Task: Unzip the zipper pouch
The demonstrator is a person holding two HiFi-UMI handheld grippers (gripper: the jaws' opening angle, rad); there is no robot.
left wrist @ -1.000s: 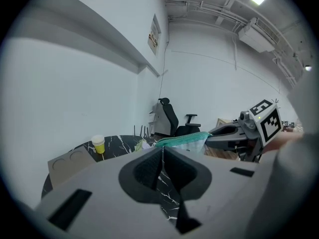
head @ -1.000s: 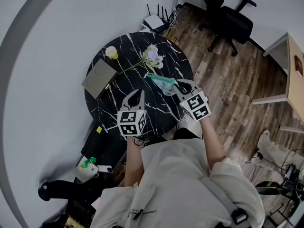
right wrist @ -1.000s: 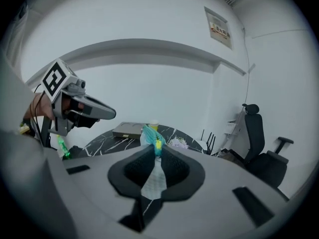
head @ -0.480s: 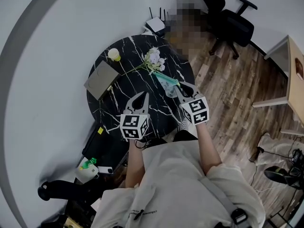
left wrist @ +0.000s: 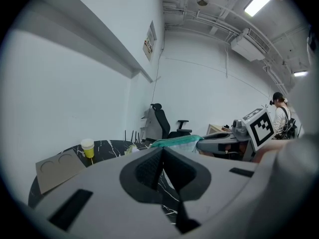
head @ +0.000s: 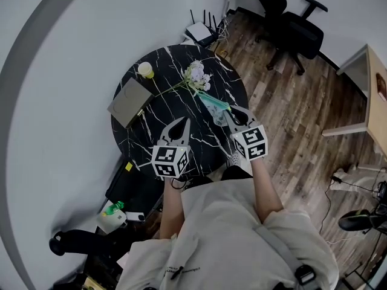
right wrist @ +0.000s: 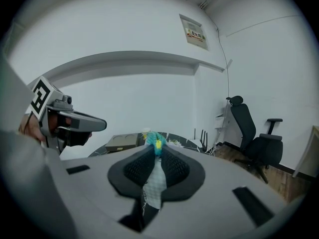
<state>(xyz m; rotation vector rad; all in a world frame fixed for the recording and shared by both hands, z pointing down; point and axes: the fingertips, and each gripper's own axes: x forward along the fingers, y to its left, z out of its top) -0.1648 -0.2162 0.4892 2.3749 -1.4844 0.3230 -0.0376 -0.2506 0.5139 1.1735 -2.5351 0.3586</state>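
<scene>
A teal-edged mesh zipper pouch [head: 213,106] is held up over the right side of the round black marble table [head: 139,153]. My right gripper [head: 232,113] is shut on one end of the pouch [right wrist: 155,169], whose white mesh and teal top with a yellow tab show between the pads. My left gripper [head: 179,124] hovers over the table's front middle, shut with nothing between its jaws, well left of the pouch [left wrist: 175,141]. From the left gripper view the right gripper [left wrist: 224,144] appears at the right.
On the table lie a flower sprig [head: 195,76], a yellow cup [head: 144,70] and a flat cardboard cup tray [head: 129,101]. A router [head: 197,31] sits on the floor behind. An office chair [head: 293,26] stands at the back right on the wooden floor.
The view shifted slightly and both grippers moved a little with it. The right gripper still holds the pouch; the left stays shut and empty.
</scene>
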